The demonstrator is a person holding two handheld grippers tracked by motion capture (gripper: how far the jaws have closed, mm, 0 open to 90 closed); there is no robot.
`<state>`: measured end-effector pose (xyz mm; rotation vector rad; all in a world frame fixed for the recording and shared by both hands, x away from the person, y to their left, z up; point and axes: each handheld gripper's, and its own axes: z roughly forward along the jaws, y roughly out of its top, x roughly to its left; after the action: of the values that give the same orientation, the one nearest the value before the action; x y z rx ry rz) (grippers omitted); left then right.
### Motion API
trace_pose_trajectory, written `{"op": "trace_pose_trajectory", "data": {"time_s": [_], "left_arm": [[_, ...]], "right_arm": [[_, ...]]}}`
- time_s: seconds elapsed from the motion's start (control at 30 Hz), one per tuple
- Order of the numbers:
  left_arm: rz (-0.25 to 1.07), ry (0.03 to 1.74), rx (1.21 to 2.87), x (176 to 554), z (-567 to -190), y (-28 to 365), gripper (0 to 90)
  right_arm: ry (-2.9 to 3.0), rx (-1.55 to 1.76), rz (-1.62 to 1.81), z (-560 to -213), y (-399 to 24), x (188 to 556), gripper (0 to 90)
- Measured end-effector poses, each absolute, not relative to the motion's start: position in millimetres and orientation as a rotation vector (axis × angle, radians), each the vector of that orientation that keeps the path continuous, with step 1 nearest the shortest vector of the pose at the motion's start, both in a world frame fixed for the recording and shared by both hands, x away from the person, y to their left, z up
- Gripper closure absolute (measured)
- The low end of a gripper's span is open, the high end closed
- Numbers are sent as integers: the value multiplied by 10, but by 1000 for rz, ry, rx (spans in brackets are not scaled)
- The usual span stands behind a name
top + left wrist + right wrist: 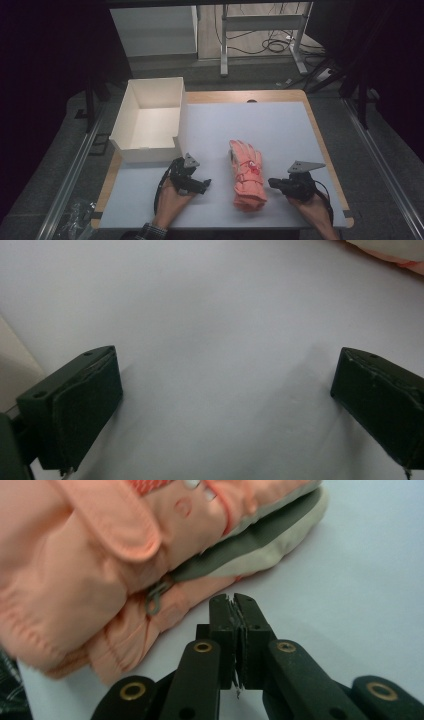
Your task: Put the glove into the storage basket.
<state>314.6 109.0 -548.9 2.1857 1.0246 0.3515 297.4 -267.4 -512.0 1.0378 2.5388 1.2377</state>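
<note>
The pink glove (247, 175) was seen lying flat on the desk (280, 125), between the two hands and near the person's edge, with its long axis running away from the person: the fingers pointed toward the far side and the cuff lay nearest the front edge. From the right claw (272, 183) the glove lay directly to the left, just beside the tips, which were aimed sideways at the cuff half of the glove. In the right gripper view the jaws of that claw (238, 600) were pressed together with nothing held between them, and the gathered cuff and a small metal clip of the glove (100, 570) were seen just ahead and to the left of the tips, near but apart. The left claw (205, 184) was pointed right toward the glove with a stretch of bare desk left between; in the left gripper view its jaws were spread wide over the desk surface (215, 340), and only a corner of the glove (395, 250) was caught at the upper right. The right claw was judged the nearer of the two, though it would have to be opened before the cuff could be taken. The white box (150, 120) stood at the far left of the desk, well apart from the glove.
</note>
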Motion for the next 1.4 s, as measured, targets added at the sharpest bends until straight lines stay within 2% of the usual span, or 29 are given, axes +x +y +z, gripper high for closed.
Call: {"op": "trace_pose_trajectory", "data": {"time_s": [0.3, 0.8, 1.4], "left_arm": [[347, 1026, 2185, 3149, -5486, 1096, 5], [343, 1026, 2177, 3133, -5475, 1161, 28], [408, 1095, 2155, 3105, -5406, 1538, 31]], "right_arm": [[2580, 956, 1227, -5237, -2591, 2848, 869], [2642, 882, 1202, -5282, -2305, 2839, 868], [2646, 867, 1177, -5311, -1771, 3005, 851]]}}
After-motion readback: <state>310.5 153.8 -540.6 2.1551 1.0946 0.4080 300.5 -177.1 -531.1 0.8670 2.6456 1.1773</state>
